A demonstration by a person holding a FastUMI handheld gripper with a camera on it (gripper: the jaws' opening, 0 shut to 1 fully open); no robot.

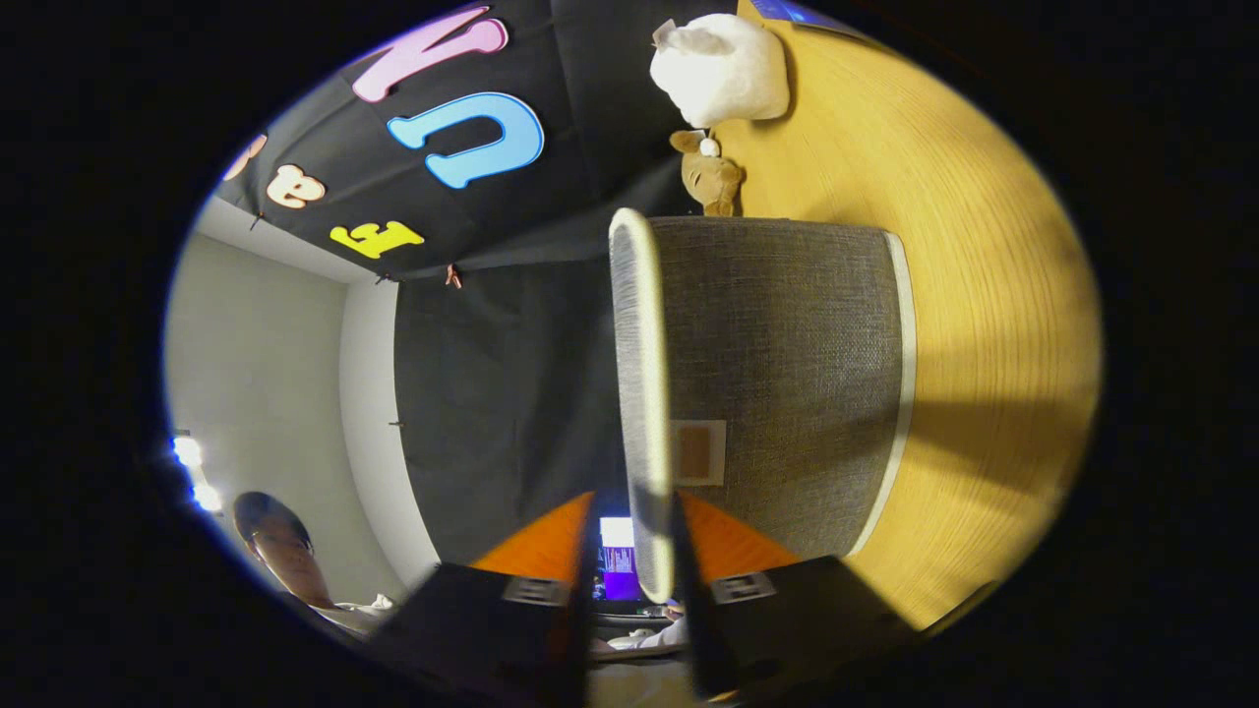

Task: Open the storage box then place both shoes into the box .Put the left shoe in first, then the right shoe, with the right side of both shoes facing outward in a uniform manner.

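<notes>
A grey fabric storage box with pale trim stands on the wooden table, seen turned on its side in this view. Its lid rim runs straight back between my fingers. My gripper straddles that rim near a small square tag on the box wall. One finger lies against the rim. The other finger stands a little off it, and a narrow gap shows between them. The jaws are open around the lid's edge.
A white plush toy and a small brown plush animal sit on the table beyond the box. A person is off to the side by a pale wall, and a lit screen shows between my fingers.
</notes>
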